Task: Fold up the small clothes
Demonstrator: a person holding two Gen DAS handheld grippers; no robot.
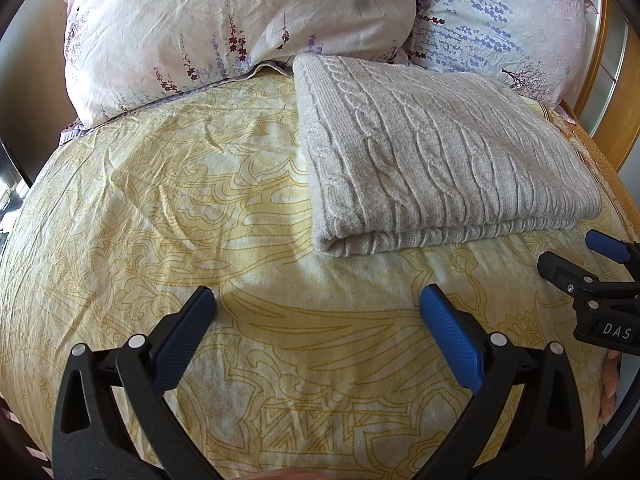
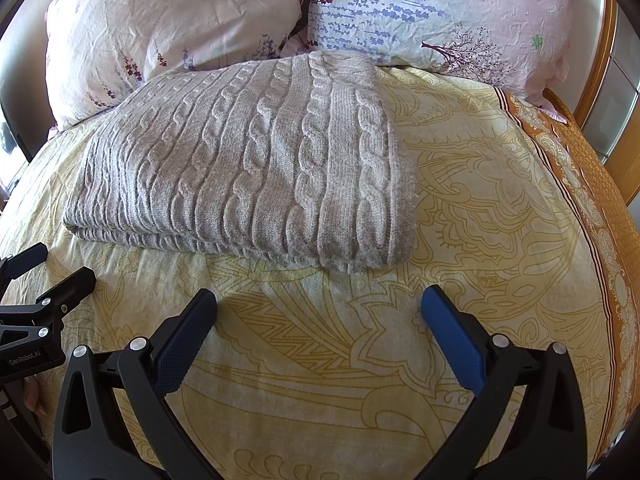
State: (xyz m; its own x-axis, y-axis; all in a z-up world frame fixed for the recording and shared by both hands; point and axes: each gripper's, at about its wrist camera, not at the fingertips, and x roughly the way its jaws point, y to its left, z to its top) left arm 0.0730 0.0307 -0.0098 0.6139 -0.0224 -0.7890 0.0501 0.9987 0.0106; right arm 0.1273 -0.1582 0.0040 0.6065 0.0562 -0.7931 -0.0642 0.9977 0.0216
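Folded sweater (image 1: 440,152) lying on bedsheet (image 1: 180,200); left gripper (image 1: 318,300) and right gripper (image 2: 319,302) hovering nearby, jaws released, holding nothing.

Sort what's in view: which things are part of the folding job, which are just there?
Job:
- grey sweater, folded, lying on the bed
- left gripper, open, holding nothing
- right gripper, open, holding nothing

Just there:
- yellow sheet
- two flowered pillows
- wooden bed frame

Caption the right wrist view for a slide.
Open right tongs hover over the yellow bedsheet, near a folded grey cable-knit sweater.
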